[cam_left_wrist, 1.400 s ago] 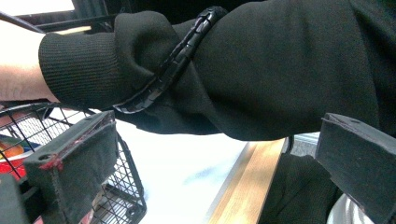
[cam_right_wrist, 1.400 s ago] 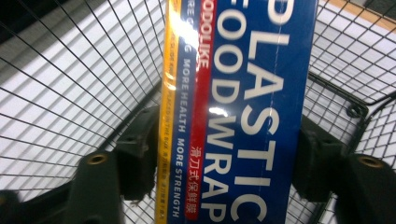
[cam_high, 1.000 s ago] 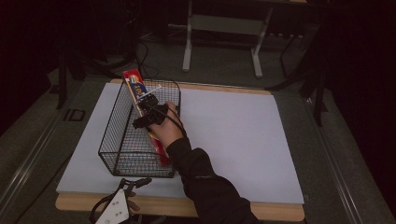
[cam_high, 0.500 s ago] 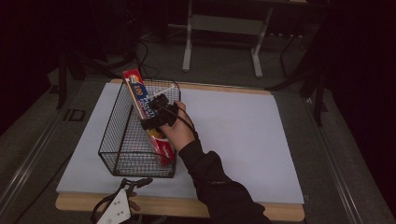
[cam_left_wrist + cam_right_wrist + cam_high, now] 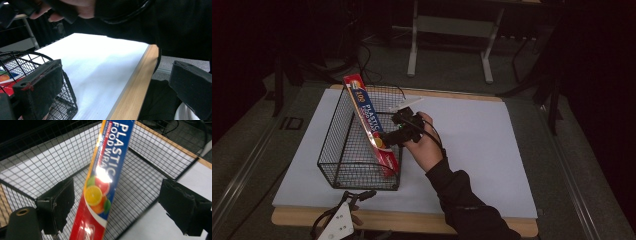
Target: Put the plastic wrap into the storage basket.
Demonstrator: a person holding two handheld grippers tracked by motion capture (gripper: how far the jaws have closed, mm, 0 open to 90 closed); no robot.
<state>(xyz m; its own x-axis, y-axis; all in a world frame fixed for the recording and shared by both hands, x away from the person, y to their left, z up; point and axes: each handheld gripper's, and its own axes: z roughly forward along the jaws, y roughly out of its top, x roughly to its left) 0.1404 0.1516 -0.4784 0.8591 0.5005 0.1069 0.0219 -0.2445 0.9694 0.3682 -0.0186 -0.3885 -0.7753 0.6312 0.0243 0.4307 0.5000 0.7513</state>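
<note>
Here the box (image 5: 105, 177) is leaned slantwise in the basket (image 5: 343, 150). It is framed, untouched, by the right tool (image 5: 117, 205), spread wide. The left tool (image 5: 112, 87) is also held wide.

Black long sleeve (image 5: 462, 195), ribbed knit, bunched at the wrist. Black right gripper (image 5: 388, 136) with a pale three-cornered plate and looping black cable. Blocky black jaws with worn, fuzzy pads, one edge smeared red. Brass-ringed hole in one mount.

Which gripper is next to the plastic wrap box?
The right gripper, open beside the box in the basket; the left gripper sits at the table's near edge.
</note>
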